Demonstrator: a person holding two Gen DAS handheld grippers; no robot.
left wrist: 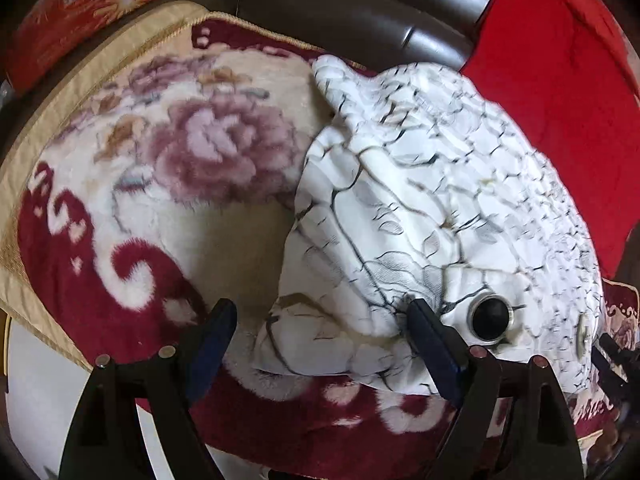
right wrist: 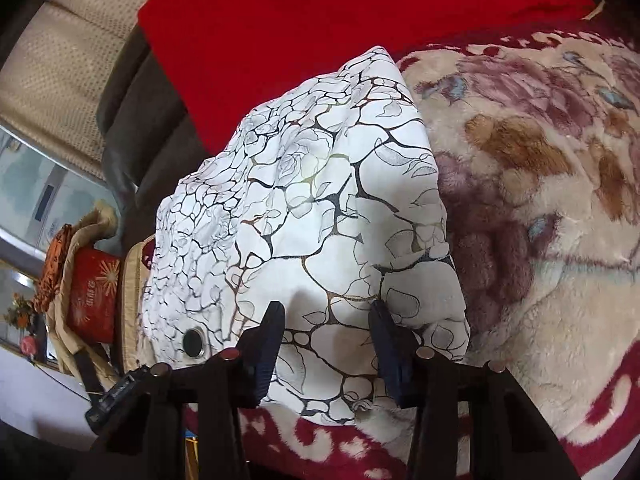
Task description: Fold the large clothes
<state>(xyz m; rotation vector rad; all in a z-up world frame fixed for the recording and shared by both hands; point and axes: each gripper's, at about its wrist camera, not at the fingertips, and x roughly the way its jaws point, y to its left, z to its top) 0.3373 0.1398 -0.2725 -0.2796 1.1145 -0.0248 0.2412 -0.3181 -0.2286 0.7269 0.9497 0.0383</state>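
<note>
A: Plush blanket (left wrist: 120, 208) covers the work surface, cream with mauve flowers and a dark red border with white swirls. Dark brown sofa back (left wrist: 360, 12) behind it. What's far left in the left wrist view?

B: Red box (left wrist: 80, 12) with gold starburst print, top left corner, beyond the blanket's tan edge. Then the blanket's big flower. Then the cloth (left wrist: 440, 184): white, thin dark crackle lines, piled in a mound on the blanket, right of centre. Red fabric (left wrist: 560, 100) past it, top right.

A: Left gripper?

B: Left gripper (left wrist: 324, 328) stands wide. One fingertip over bare blanket, the other at the cloth's near edge, just beside a metal eyelet (left wrist: 490, 318). The cloth's low front fold lies between them, pads not pressing on it.

A: Right wrist view, same order?

B: Tan woven panel (right wrist: 60, 72) and a window far left, the same red box (right wrist: 94, 300) lower left. Cloth (right wrist: 320, 220) in the middle, draped toward the camera, eyelet (right wrist: 194, 342) at its lower left. Red fabric (right wrist: 320, 20) above, flowered blanket (right wrist: 540, 200) to the right.

A: Right gripper?

B: Right gripper (right wrist: 328, 328) at a middling gap, a tongue of cloth hanging between the fingers. Cannot tell whether the pads touch it.
</note>
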